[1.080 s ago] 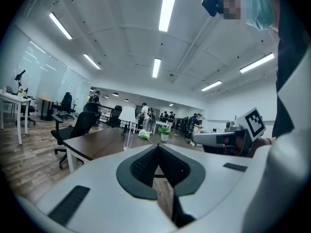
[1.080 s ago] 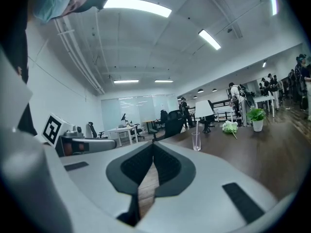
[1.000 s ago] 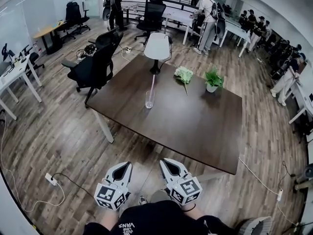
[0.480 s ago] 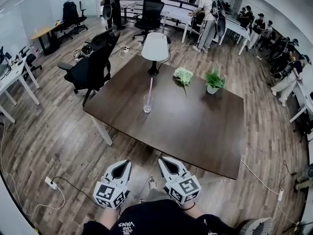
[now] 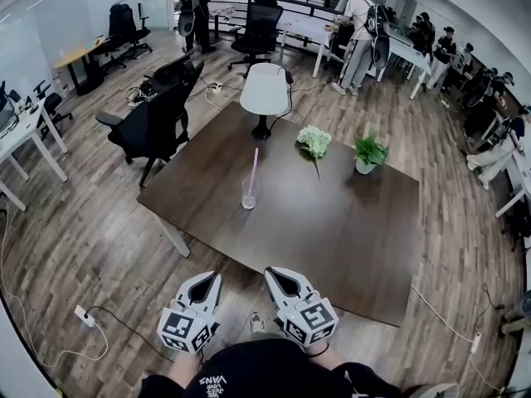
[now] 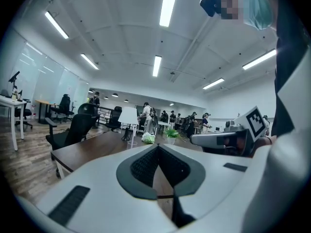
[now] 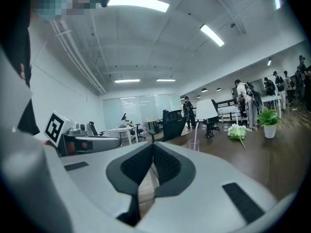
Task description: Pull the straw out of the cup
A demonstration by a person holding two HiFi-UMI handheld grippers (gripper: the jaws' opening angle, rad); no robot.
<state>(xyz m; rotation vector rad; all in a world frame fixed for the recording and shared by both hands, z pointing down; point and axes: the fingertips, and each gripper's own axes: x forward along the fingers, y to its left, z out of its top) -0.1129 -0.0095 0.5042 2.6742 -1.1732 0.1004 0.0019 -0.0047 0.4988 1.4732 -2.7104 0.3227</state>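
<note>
A clear cup (image 5: 249,194) stands on the dark wooden table (image 5: 332,222), left of its middle, with a pale pink straw (image 5: 253,166) leaning out of it. Both grippers are held low over the floor, short of the table's near edge and well away from the cup. My left gripper (image 5: 217,276) is shut with nothing in it, its tips meeting (image 6: 158,145). My right gripper (image 5: 267,271) is also shut and holds nothing (image 7: 153,143). In the right gripper view the cup (image 7: 194,145) and the straw (image 7: 196,133) show just right of the jaws.
A white flower bunch (image 5: 314,140) and a small potted plant (image 5: 369,151) sit on the table's far side. A white chair (image 5: 265,89) stands at the far end, a black office chair (image 5: 153,123) at the left. A power strip (image 5: 83,314) lies on the floor. People stand behind.
The person has walked towards the table. Both grippers have come forward with them, still shut, and the table's near edge now lies closer to the tips.
</note>
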